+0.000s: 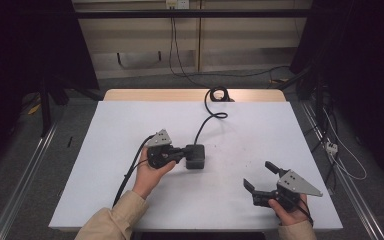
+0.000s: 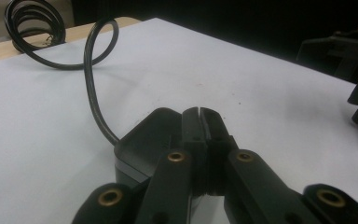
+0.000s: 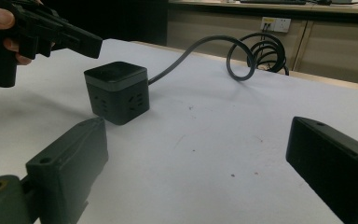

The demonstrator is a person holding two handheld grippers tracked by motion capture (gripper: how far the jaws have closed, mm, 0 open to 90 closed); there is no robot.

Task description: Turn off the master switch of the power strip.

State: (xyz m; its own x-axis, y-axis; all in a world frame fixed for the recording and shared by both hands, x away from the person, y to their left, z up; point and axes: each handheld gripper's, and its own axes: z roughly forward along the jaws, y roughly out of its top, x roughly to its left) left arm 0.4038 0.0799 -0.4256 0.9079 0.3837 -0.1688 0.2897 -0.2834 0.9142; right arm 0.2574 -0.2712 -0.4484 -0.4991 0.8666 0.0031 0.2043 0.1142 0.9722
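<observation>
- The cube, a black power block with sockets in its sides, sits a little left of the middle of the white table. Its cord runs off the far side in a loose curve to a coil at the table's far edge.
- The left gripper is just beside the cube, tips at its near-left top edge. In the left gripper view the jaws stand pressed together with nothing between them, and the closed tips lie over the cube's top corner. In the right gripper view the tips seem to hang just above the cube; I cannot tell for sure whether they touch it.
- The right gripper is well apart, near the table's near-right corner, jaws spread wide and empty, aimed roughly toward the cube.
- Step in hand, as I judge it: the left gripper is poised to nudge or press the cube with closed tips, not to grasp it.
- If a push is meant, the tips should drop to the cube's side wall and press level, since contact high on the top edge may tip it.
- If a lift is meant, the left jaws must first open wider than the cube, or the open right gripper must come across.
- The cord will drag behind; slack near the coil looks enough for a short slide.
</observation>
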